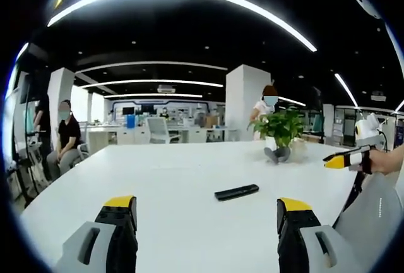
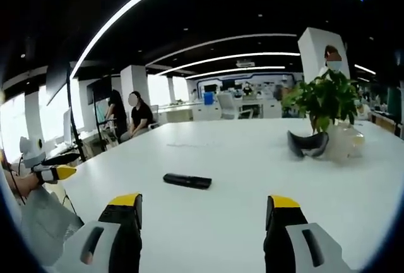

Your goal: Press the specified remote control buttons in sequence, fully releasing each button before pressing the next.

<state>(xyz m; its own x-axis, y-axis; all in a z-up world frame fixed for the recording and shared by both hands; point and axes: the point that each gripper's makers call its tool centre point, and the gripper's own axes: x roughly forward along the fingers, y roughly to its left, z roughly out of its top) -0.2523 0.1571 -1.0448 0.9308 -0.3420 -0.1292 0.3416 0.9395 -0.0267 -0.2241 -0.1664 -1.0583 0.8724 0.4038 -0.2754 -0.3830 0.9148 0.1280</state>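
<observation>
Office table (image 1: 177,178) lying wide, remote (image 1: 237,192) resting mid-table, plant (image 1: 279,127) beyond. Am holding left gripper (image 1: 205,213) and right gripper (image 2: 205,213) back, jaws apart, gripping nothing. Judging no press begun; whole sequence remaining.

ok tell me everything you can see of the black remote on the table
The slim black rectangular remote control lies flat on the bare white tabletop, lengthwise across both views. It looks like matte plastic; its buttons are too small to make out. Nothing touches it but the table. Both tongs sit open, short of it.
</observation>
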